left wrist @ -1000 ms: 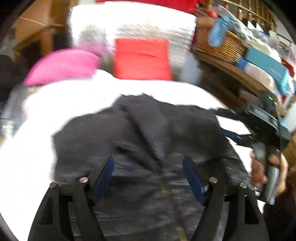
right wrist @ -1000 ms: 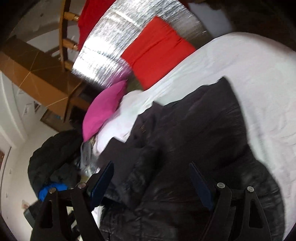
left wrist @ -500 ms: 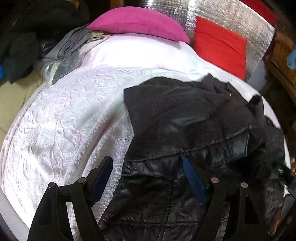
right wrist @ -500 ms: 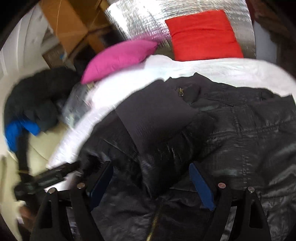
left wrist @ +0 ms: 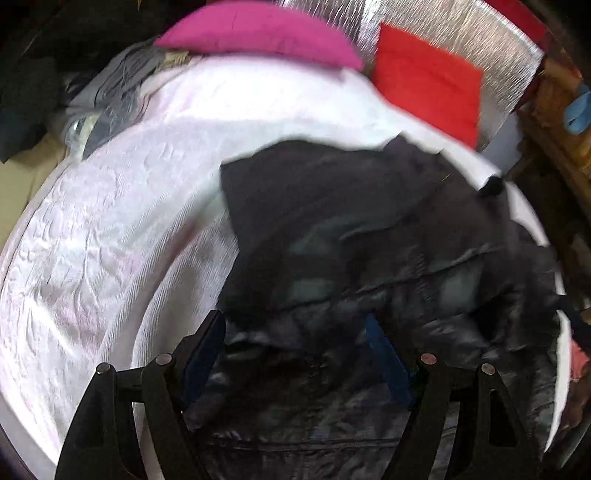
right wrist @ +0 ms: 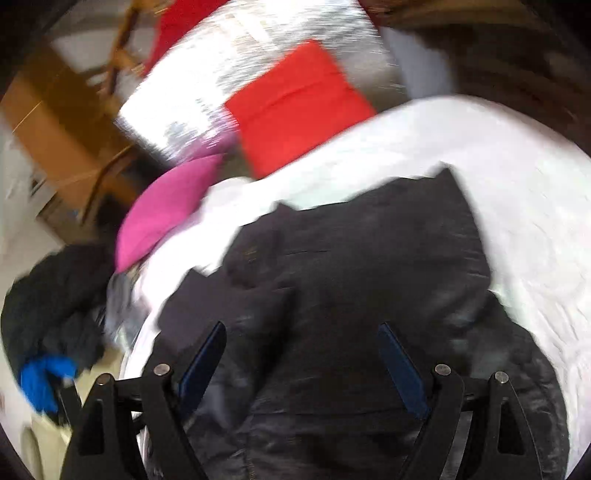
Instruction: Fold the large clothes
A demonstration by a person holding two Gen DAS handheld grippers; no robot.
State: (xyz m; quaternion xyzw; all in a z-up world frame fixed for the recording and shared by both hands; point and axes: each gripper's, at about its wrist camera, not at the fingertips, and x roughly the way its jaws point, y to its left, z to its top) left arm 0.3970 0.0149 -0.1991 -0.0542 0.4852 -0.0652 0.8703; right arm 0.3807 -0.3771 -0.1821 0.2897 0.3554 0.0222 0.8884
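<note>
Right, black jacket (left wrist: 369, 266) lies spread on the white bed (left wrist: 110, 240), partly folded w/ a matte flap over the shiny quilted part. Left gripper (left wrist: 295, 343) hangs over the jacket's near-left edge, jaws wide apart, nothing betw. them; left finger sits abt at the jacket/sheet border. Right gripper (right wrist: 301, 350) is also spread wide and empty, over the jacket (right wrist: 369, 277) middle. Can't tell if either touches fabric; both views blurred. Bare sheet runs wide to the jacket's left in the left view, and on the far right side (right wrist: 517, 184) in the right view. At the bed's head: pink pillow (left wrist: 258, 33), red cushion (left wrist: 424, 77) against a silver panel (left wrist: 443, 26). Dark clothes pile (right wrist: 51, 302) off the bed's left edge.
</note>
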